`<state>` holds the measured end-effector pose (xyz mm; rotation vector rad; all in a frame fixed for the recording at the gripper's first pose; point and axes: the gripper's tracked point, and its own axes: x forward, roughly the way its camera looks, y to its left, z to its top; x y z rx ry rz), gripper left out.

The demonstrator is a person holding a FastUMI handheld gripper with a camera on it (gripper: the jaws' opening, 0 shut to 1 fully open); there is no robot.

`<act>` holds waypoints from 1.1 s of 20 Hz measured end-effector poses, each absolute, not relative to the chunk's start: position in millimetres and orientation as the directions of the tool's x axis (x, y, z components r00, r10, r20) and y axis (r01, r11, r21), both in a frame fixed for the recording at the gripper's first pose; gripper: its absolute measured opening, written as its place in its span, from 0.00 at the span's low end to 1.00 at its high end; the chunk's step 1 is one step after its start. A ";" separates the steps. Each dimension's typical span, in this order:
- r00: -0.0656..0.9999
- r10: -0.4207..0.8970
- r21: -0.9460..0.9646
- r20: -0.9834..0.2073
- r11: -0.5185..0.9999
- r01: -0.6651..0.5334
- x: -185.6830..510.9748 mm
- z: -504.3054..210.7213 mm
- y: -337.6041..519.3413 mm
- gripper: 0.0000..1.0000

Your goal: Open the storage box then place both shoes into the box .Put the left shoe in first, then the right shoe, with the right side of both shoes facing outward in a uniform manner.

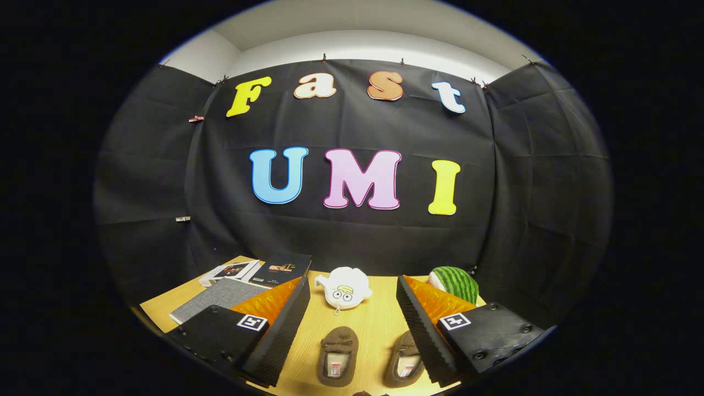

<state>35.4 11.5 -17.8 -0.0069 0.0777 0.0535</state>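
Two brown slipper shoes lie side by side on the wooden table (374,324), toes pointing away from me. One shoe (337,355) sits in the middle of the gap between my fingers. The other shoe (404,360) lies close against the right finger (421,330). My gripper (353,319) is open, held above the table with nothing between its fingers. A grey fabric-covered box (220,297) lies flat beyond the left finger (280,335), partly hidden by it.
A white plush toy (344,290) with a drawn face sits just beyond the shoes. A watermelon-patterned ball (455,283) rests behind the right finger. A dark book (283,268) and a white card (228,272) lie at the back left, near the black cloth wall.
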 end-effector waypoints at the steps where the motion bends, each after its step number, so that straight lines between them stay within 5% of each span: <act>1: 0.995 0.059 -0.003 -0.082 0.998 -0.059 39.1 -18.8 11.1 0.97; 12: 0.895 0.289 0.281 -0.340 0.939 -0.197 66.3 -89.9 45.4 0.98; 22: 0.597 0.630 0.643 -0.497 0.729 -0.234 51.3 -175.2 123.9 0.98</act>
